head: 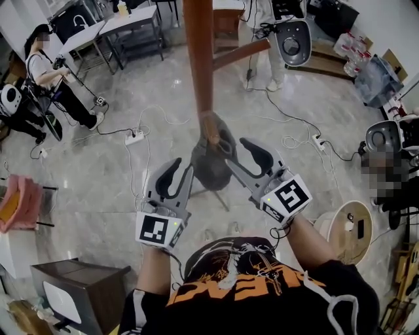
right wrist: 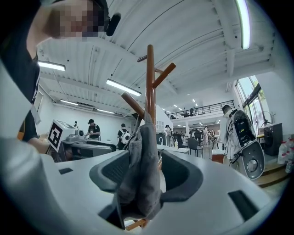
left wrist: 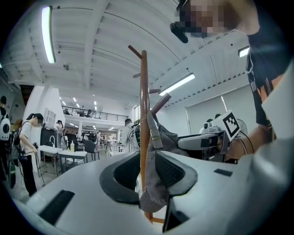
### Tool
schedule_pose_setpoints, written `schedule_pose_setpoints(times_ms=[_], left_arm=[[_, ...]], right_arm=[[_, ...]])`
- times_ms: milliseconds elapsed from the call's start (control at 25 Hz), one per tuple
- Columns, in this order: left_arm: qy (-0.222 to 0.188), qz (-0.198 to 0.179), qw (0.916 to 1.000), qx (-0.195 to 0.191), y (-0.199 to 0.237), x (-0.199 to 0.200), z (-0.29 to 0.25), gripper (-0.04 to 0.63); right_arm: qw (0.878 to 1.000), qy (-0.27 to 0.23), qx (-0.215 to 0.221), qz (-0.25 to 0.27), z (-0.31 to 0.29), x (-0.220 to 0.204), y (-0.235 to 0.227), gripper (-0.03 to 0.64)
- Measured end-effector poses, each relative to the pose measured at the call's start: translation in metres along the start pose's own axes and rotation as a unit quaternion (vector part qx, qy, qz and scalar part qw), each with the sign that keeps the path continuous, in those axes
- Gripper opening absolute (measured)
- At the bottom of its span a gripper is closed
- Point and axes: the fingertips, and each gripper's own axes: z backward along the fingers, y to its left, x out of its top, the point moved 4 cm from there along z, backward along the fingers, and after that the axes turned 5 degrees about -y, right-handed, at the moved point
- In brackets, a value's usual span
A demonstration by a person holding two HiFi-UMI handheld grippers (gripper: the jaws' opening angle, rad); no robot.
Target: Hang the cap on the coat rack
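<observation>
at 10 o'clock in head view: person [head: 39,72] near bench [head: 127,19]. at 7 o'clock: left gripper [head: 178,169], jaws apart, gripping nothing, tips just short of grey cap [head: 209,167]. centre: cap hanging from peg of wooden coat rack [head: 198,59], draped against pole. at 4 o'clock of cap: right gripper [head: 239,145], jaws wide apart, not closed on cloth. in both gripper views: cap and pole framed between parted jaws. cables across floor [head: 131,176].

Head view's top edge cuts the coat rack [head: 198,59] — the cap [head: 211,163] hides its lower pole.
</observation>
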Motion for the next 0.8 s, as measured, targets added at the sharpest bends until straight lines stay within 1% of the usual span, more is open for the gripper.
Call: schedule_pose_setpoints(times_ms=[120,240,320,440,560,680,800], left_arm=[[0.006,-0.004,0.9999,-0.009,0.0,0.007,0.002,0.117],[0.008,-0.01,0.9997,-0.023,-0.017,0.007,0.014,0.101],[0.002,-0.004,0.9997,-0.023,-0.028,0.007,0.023,0.098],[0.003,-0.001,0.9998,-0.019,-0.031,0.009,0.033,0.092],[0.002,0.003,0.9999,-0.015,-0.029,0.014,0.041,0.083],[0.001,-0.01,0.9997,-0.024,-0.032,0.02,0.045,0.074],[-0.006,0.001,0.9996,-0.027,-0.04,0.036,0.045,0.067]], right_arm=[[1.0,0.004,-0.002,0.003,0.003,0.006,-0.002,0.228],[1.0,0.01,-0.003,0.012,0.026,0.003,0.002,0.209],[1.0,0.013,-0.006,0.013,0.044,0.0,0.004,0.195],[1.0,0.014,-0.006,0.008,0.057,0.0,0.007,0.171],[1.0,0.005,0.011,0.001,0.061,0.007,0.016,0.128],[1.0,-0.011,0.027,0.007,0.063,0.022,0.027,0.104],[0.999,-0.037,0.036,0.003,0.064,0.046,0.037,0.083]])
